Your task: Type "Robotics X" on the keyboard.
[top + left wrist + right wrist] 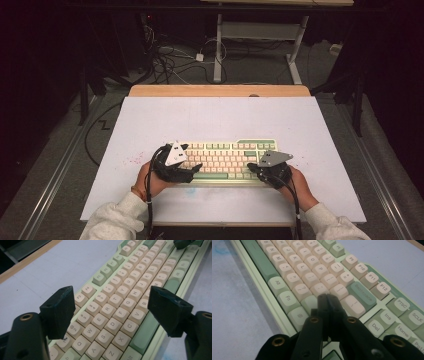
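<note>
Both sleeves come in low, and ahead the white tabletop [150, 120] carries the keyboard [227, 157] at its near middle. Left gripper [110, 302] hangs over the keyboard's letter keys, jaws released wide. Right gripper [328, 302], jaws clenched together on nothing, tips by the Enter key [353, 305]. Looks like key-pressing; next, a straight, gentle poke down.

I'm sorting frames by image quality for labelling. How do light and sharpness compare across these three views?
High view: the white table is brightly lit, surroundings nearly black. Left gripper view: the keyboard legends read sharply mid-frame, softening toward the far end. Right gripper view: the shut right gripper is dark, its near parts blurred.
</note>
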`<state>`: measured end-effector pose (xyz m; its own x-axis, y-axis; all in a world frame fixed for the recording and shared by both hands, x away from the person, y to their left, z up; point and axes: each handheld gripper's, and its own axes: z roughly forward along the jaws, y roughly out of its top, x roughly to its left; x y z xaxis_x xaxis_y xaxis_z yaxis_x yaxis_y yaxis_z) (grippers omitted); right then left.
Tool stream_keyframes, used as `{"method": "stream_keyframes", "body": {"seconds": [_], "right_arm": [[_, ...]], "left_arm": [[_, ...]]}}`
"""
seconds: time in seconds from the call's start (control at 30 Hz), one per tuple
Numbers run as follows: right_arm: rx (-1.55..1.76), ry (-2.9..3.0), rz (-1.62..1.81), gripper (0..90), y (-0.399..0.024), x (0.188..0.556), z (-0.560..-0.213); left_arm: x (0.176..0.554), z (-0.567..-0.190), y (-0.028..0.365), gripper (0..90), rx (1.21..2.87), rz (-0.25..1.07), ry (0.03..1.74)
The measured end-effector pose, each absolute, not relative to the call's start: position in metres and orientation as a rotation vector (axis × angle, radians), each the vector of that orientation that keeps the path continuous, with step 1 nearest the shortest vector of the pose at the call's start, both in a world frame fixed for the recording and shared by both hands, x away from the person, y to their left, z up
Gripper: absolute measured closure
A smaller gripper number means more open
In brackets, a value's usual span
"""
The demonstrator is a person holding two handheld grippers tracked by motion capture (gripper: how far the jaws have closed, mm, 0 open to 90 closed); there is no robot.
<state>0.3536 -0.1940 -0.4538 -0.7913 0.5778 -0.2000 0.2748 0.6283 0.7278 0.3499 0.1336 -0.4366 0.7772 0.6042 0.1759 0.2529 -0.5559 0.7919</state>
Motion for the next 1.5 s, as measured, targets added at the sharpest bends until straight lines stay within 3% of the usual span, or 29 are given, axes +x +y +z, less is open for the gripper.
{"method": "stream_keyframes", "body": {"seconds": [1.1,1.2,1.27,1.33,1.37,1.5], "right_arm": [[0.669,2.43,0.975,90.0,-0.194,0.353,-0.455],[0.662,2.437,0.957,90.0,-0.193,0.353,-0.457],[0.661,2.438,0.957,90.0,-0.193,0.352,-0.457],[0.664,2.437,0.957,90.0,-0.193,0.352,-0.457],[0.665,2.433,0.958,90.0,-0.192,0.352,-0.457],[0.666,2.431,0.958,90.0,-0.192,0.352,-0.458]], "left_arm": [[0.348,-0.437,0.136,22.7,2.184,0.557,0.615],[0.349,-0.437,0.137,26.9,2.175,0.542,0.617],[0.35,-0.437,0.138,42.9,2.176,0.532,0.614],[0.351,-0.436,0.14,48.2,2.174,0.497,0.608],[0.352,-0.435,0.141,61.5,2.176,0.505,0.618],[0.357,-0.436,0.142,77.5,2.202,0.474,0.649]]}}
